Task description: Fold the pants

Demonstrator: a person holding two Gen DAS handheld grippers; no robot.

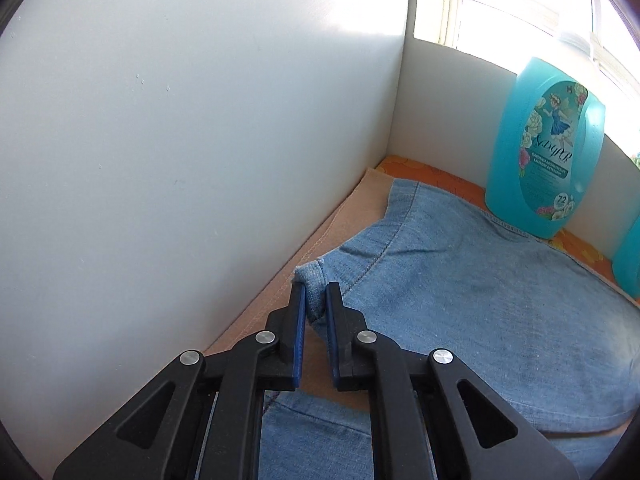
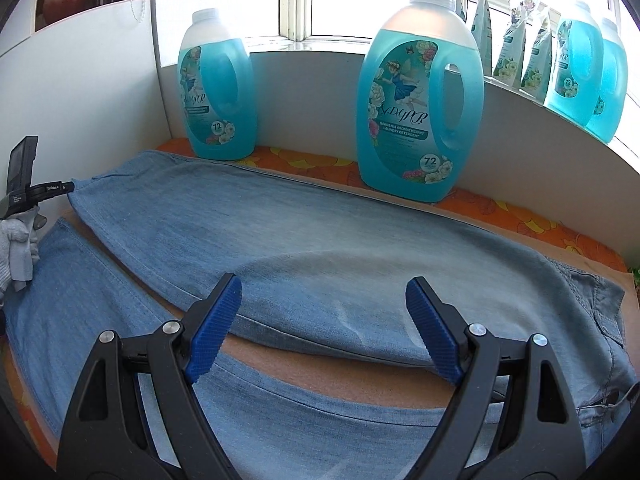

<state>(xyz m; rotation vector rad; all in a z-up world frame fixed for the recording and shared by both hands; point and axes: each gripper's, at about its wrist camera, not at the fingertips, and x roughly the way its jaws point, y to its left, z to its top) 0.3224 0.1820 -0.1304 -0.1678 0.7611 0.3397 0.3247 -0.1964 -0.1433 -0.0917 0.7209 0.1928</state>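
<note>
Left tongs (image 1: 316, 300) pinch a bunched hem corner of the denim pants (image 2: 320, 232), which lie flat across the table (image 2: 328, 372) with legs running left. Right tongs (image 2: 324, 332) hang wide apart, holding nothing, over the far leg's near edge. Risk: that small pinch could slip when lifted, and dragged cloth might topple the detergent bottle (image 2: 416, 120) standing just beyond

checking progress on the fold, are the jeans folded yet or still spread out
Spread out, not yet folded. The jeans lie flat with both legs side by side and a strip of the beige mat between them; no layer is doubled over.
</note>
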